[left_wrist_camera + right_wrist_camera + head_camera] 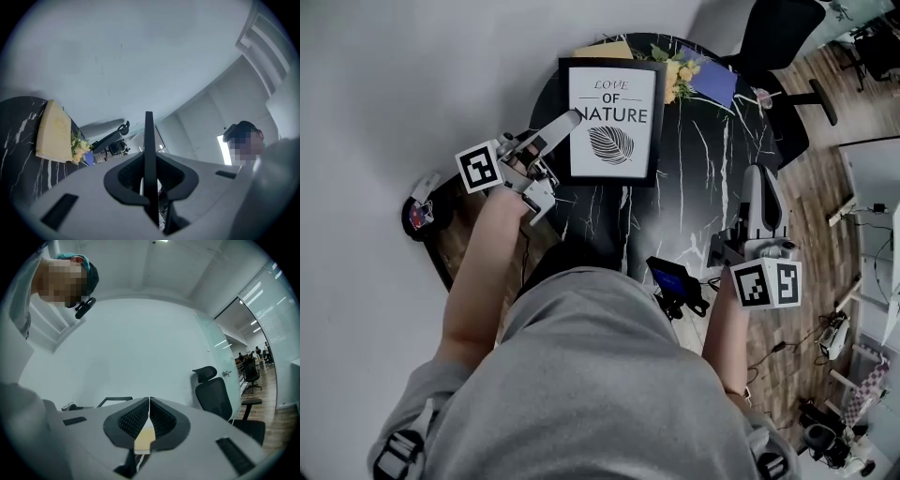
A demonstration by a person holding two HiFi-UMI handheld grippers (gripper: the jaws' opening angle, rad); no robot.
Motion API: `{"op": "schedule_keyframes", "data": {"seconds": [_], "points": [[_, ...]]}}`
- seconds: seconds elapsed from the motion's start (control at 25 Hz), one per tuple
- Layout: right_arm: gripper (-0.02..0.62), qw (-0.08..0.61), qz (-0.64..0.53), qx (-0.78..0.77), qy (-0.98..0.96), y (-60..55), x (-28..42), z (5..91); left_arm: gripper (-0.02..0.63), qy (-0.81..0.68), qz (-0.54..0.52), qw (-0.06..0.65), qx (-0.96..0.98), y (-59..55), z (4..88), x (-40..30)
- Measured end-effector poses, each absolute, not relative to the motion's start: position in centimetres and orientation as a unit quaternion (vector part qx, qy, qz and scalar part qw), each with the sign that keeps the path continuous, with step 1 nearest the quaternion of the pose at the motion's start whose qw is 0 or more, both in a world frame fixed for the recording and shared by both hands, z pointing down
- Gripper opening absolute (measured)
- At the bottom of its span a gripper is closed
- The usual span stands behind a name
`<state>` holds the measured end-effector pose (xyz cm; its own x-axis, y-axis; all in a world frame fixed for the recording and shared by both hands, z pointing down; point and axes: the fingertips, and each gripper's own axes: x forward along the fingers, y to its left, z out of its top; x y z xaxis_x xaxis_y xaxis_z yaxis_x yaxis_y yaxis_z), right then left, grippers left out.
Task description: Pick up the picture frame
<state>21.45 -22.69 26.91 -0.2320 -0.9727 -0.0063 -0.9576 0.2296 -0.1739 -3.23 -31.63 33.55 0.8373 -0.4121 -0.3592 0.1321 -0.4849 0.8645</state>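
**Head view: left tool clamping the picture frame by its left edge**

I am seeing the picture frame (612, 122) over the far half of the round desk (712, 159). It is sitting portrait-wise, its long axis running away from me and its "LOVE OF NATURE" print and leaf drawing reading upright to me. The left tool (574, 117) is pinching the thin black moulding on the frame's left side. In the left gripper view that edge is showing as a slim dark blade standing between the ribbed pads. The frame's top corner is covering part of a tan card (605, 50) beside some yellow flowers (680, 70). I cannot tell whether the frame is clear of the glossy black, white-veined marble. The right tool (757, 176) is hovering at the desk's right with its jaws together, holding nothing.
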Motion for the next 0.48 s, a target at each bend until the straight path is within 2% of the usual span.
{"op": "schedule_keyframes", "data": {"seconds": [0.48], "points": [[0.028, 0.080, -0.040, -0.613, 0.785, -22.0, 20.4, 24.4, 0.064, -0.081, -0.280, 0.479, 0.828, -30.9, 31.0, -4.0]]}}
